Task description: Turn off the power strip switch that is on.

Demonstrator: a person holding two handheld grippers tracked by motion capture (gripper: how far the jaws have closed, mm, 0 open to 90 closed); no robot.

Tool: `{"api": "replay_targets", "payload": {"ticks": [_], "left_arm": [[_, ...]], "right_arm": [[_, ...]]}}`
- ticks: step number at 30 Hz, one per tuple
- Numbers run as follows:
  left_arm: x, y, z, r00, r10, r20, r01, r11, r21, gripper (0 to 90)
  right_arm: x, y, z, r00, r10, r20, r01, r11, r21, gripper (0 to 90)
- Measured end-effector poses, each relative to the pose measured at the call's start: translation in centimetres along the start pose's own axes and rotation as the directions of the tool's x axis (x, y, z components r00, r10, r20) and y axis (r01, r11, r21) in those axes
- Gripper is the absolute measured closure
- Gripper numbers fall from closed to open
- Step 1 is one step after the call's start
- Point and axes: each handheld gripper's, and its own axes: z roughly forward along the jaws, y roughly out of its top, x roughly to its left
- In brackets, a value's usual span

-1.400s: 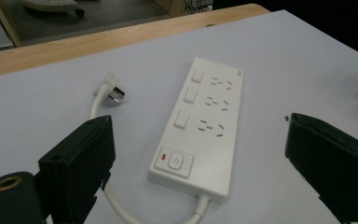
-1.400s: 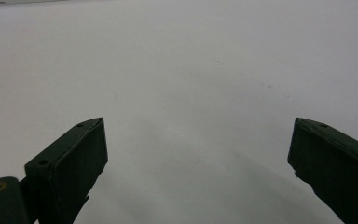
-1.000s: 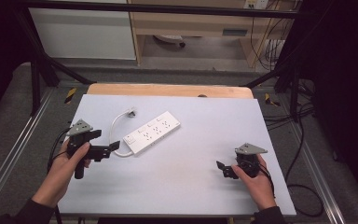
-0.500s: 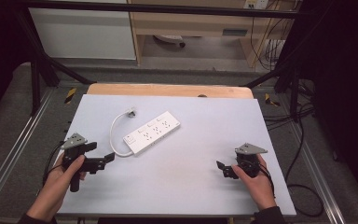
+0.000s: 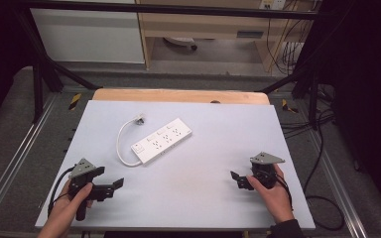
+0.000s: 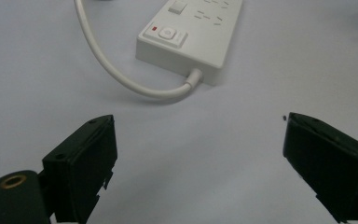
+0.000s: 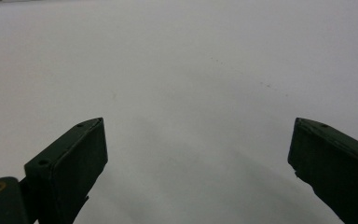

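- Lying slantwise on the pale tabletop [image 5: 198,163], toward its far-left part: white power strip [image 5: 161,141], sockets up, switch end nearest the person.
- Curling out from that switch end, away to the far left of the strip: white cord [image 5: 120,144], ending in a plug [image 5: 139,118] flat on the table.
- Hovering nearer the person than the strip, off its switch end, well apart from it: left gripper [image 5: 110,182], jaws spread wide, nothing between them; seen likewise from the left gripper view [image 6: 196,154], strip's button end straight ahead.
- Sitting far to the right of the strip, near the table's front edge: right gripper [image 5: 236,178], held in the right hand [image 5: 274,191], jaws spread wide over bare tabletop, holding nothing.
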Motion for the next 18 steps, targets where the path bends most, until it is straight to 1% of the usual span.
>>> {"api": "replay_targets", "payload": {"ticks": [2, 6, 10, 13, 16, 18], "left_arm": [[0.1, -0.4, -0.1, 1.0, -0.001, 0.002, 0.001, 0.9999, 0.012, 9.9], [0.5, -1.0, -0.5, 0.9998, -0.021, -0.007, 0.021, 0.9997, 0.011, 10.1], [0.6, -1.4, -1.0, 0.9998, -0.005, -0.019, 0.006, 1.0, 0.003, 10.0], [0.5, -1.7, -1.5, 0.9997, -0.007, -0.022, 0.007, 1.0, -0.004, 9.9], [0.3, -2.0, -1.4, 0.9999, -0.002, -0.013, 0.002, 1.0, 0.007, 9.9], [0.2, -1.8, -1.3, 0.9997, 0.007, -0.023, -0.007, 0.9999, -0.007, 10.0]], "right_arm": [[0.0, 0.0, 0.0, 1.0, 0.0, 0.0, 0.0, 1.0, 0.003, 5.0], [0.0, 0.0, 0.0, 1.0, 0.002, 0.002, -0.002, 1.0, 0.001, 5.0], [0.0, -0.1, 0.0, 1.0, -0.002, 0.001, 0.002, 1.0, 0.008, 4.9], [-0.1, -0.2, 0.1, 1.0, -0.003, 0.004, 0.003, 1.0, 0.02, 4.9], [-0.2, -0.4, 0.3, 0.9998, -0.002, 0.021, 0.001, 0.999, 0.036, 4.9], [-0.4, -0.5, 0.5, 0.9995, 0.002, 0.031, -0.003, 0.999, 0.054, 4.9]]}}
